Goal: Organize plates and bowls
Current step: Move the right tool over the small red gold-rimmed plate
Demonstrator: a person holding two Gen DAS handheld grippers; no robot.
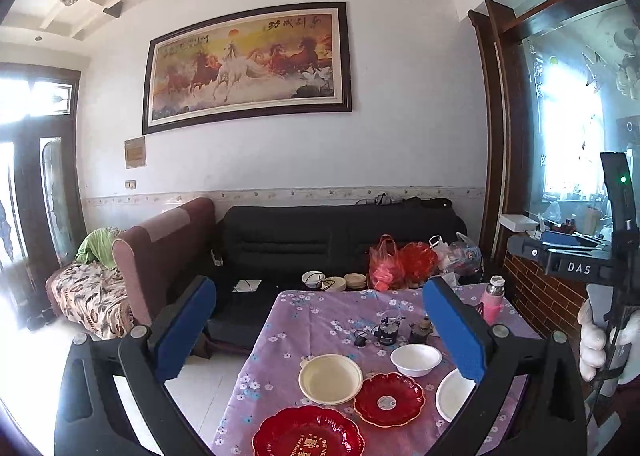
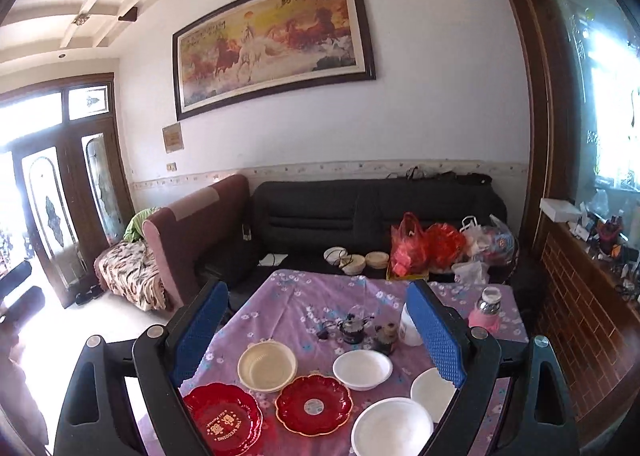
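Between the right gripper [image 2: 318, 326] fingers lie two red plates [image 2: 313, 405] [image 2: 224, 418], one cream bowl [image 2: 267, 366], one white bowl [image 2: 362, 369] and two white plates [image 2: 393, 426] [image 2: 432, 388].

Daylight blows out the glass door [image 2: 24, 160] at left and window [image 1: 568, 128] at right; interior evenly lit, soft focus, strong fisheye bending, dark vignetted corners.

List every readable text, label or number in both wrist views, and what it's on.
"DAS": white letters on the black body of the right gripper, seen in the left wrist view.
"THE WEDDING": gold print on the red scalloped plastic plate nearest the camera; the gold characters beside it are too small to read.
Round sticker on the smaller red gold-rimmed plate: too small to read.
Calligraphy on the framed horse painting: blurred, unreadable.
Small wall plaque: unreadable.
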